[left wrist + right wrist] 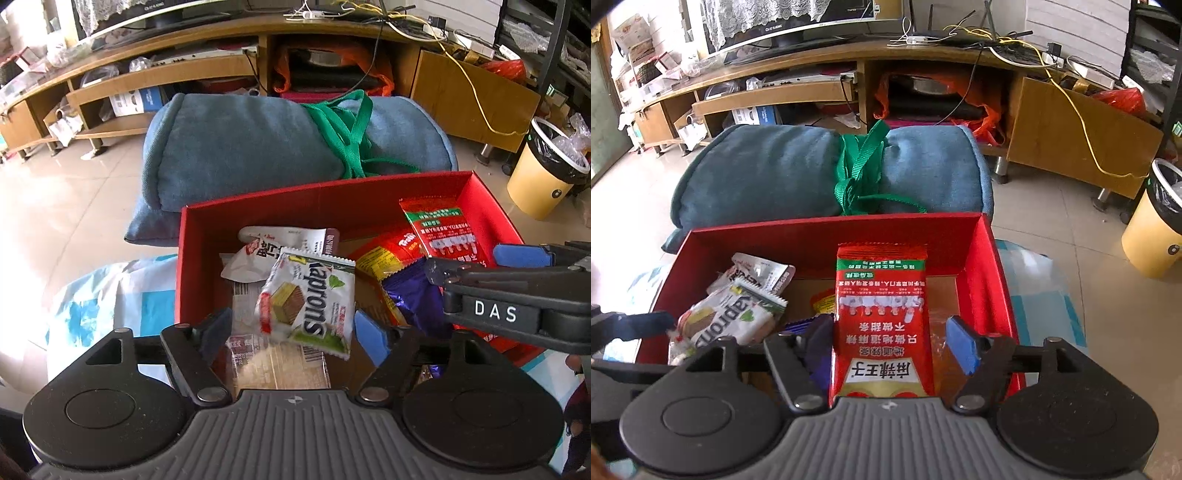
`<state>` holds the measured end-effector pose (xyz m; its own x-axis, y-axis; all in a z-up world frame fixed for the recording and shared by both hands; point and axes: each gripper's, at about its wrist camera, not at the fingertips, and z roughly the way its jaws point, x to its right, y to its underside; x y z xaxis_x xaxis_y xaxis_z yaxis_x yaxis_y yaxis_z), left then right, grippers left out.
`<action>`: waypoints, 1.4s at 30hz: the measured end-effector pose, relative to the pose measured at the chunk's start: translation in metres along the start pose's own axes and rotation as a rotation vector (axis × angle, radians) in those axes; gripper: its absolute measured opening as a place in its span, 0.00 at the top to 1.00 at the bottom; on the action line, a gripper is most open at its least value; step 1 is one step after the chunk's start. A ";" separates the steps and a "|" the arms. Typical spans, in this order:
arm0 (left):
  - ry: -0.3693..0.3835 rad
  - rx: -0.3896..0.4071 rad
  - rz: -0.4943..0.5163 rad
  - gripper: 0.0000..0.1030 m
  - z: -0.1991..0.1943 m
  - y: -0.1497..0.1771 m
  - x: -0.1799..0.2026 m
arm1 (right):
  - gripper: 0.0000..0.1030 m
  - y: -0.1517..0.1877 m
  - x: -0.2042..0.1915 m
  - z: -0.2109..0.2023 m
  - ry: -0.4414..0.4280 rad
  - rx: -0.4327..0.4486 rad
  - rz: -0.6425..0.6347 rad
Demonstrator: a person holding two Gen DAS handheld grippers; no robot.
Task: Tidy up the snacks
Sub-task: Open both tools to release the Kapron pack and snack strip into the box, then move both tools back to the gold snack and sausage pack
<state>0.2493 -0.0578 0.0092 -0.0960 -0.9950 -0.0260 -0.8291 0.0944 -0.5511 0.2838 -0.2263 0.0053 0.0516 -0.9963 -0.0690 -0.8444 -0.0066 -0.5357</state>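
Observation:
A red cardboard box (325, 195) (827, 229) holds several snack packets. My left gripper (295, 332) is open over the box's near side, and a white and green wafer packet (310, 299) (731, 321) lies tilted between its fingers, touching neither pad. My right gripper (890, 341) is open over the box's right half. A red spicy-strip packet (882, 321) (447, 229) stands between its fingers, leaning on the left pad. A purple packet (410, 295) and a red and yellow packet (384, 254) lie beneath. A white packet (280, 243) lies at the back left.
A rolled blue cushion tied with green strap (280, 147) (827, 173) lies just behind the box. A yellow waste bin (546, 173) (1156, 229) stands at the right. A wooden TV stand (221, 44) runs along the back. A blue and white plastic sheet (110, 295) lies under the box.

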 end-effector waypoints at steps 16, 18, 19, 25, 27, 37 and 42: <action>0.033 0.035 -0.007 0.18 -0.025 0.001 -0.002 | 0.35 -0.006 0.007 -0.026 -0.003 0.060 0.053; 0.036 0.040 -0.003 0.18 -0.030 0.003 -0.002 | 0.35 -0.004 0.008 -0.033 -0.009 0.062 0.060; 0.038 0.042 -0.001 0.18 -0.031 0.004 -0.001 | 0.35 -0.003 0.008 -0.035 -0.012 0.061 0.060; 0.055 0.048 0.017 0.17 -0.045 0.013 0.000 | 0.34 0.009 0.007 -0.051 -0.023 0.052 0.062; 0.060 0.048 0.020 0.17 -0.049 0.018 0.001 | 0.34 0.013 0.005 -0.057 -0.030 0.048 0.058; 0.082 0.035 0.053 0.17 -0.069 0.046 0.005 | 0.34 0.051 0.000 -0.084 -0.049 0.020 0.061; 0.100 0.013 0.060 0.17 -0.077 0.067 0.001 | 0.34 0.077 0.004 -0.097 -0.065 -0.010 0.094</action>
<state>0.1513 -0.0499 0.0369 -0.2000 -0.9795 0.0236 -0.8129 0.1525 -0.5621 0.1669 -0.2391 0.0457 0.0060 -0.9849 -0.1732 -0.8523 0.0856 -0.5160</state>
